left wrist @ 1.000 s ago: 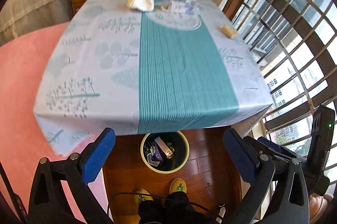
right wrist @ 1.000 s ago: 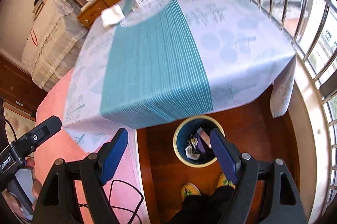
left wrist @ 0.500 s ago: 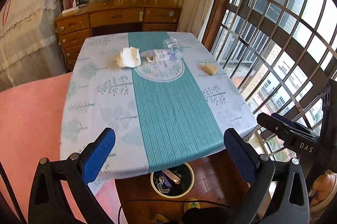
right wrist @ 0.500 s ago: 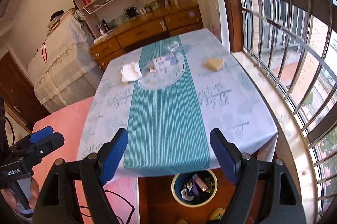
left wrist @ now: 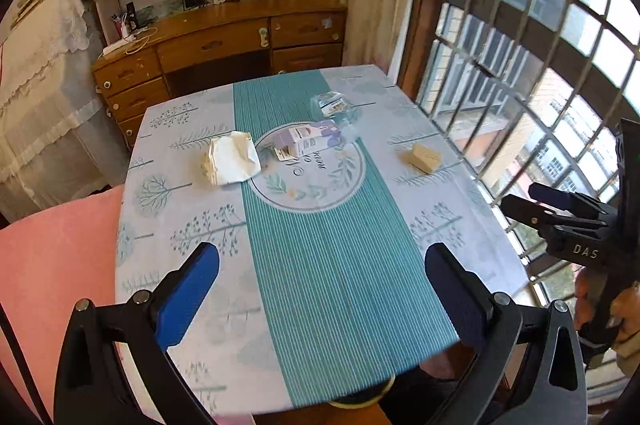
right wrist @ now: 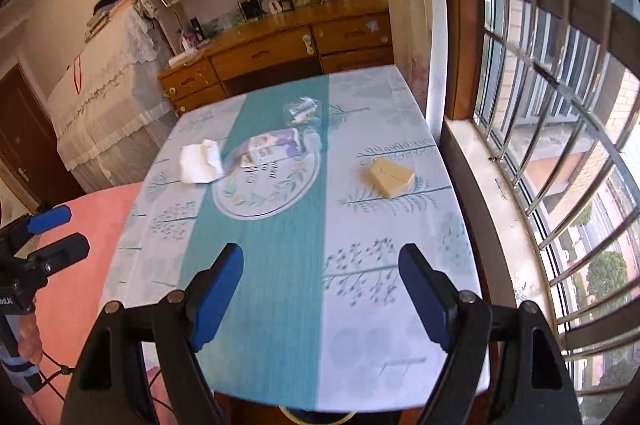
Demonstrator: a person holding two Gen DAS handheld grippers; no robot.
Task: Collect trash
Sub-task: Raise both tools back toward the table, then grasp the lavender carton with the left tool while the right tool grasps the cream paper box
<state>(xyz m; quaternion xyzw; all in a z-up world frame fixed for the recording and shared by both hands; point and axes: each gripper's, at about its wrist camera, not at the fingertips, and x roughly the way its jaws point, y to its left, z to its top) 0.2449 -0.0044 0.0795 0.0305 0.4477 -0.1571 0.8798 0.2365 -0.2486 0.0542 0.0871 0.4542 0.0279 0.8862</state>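
Observation:
On the table's cloth (left wrist: 320, 233) lie a crumpled white paper (left wrist: 231, 162) (right wrist: 199, 161), a purple-and-white carton (left wrist: 306, 141) (right wrist: 272, 146), a crushed clear plastic piece (left wrist: 332, 103) (right wrist: 302, 111) and a tan block (left wrist: 424, 157) (right wrist: 391, 177). My left gripper (left wrist: 320, 285) is open and empty over the near edge. My right gripper (right wrist: 322, 287) is open and empty over the near right part. The trash bin's rim (left wrist: 360, 399) (right wrist: 316, 415) peeks out under the near edge.
A wooden desk with drawers (left wrist: 224, 45) and bookshelves stand behind the table. A barred window (right wrist: 560, 105) runs along the right. A pink surface (left wrist: 52, 265) lies to the left. A covered cabinet (right wrist: 108, 105) stands at the back left.
Both grippers have risen and tipped up from looking down at the bin to looking across the tabletop. The bin has slid almost out of sight under the table edge. Both stayed open.

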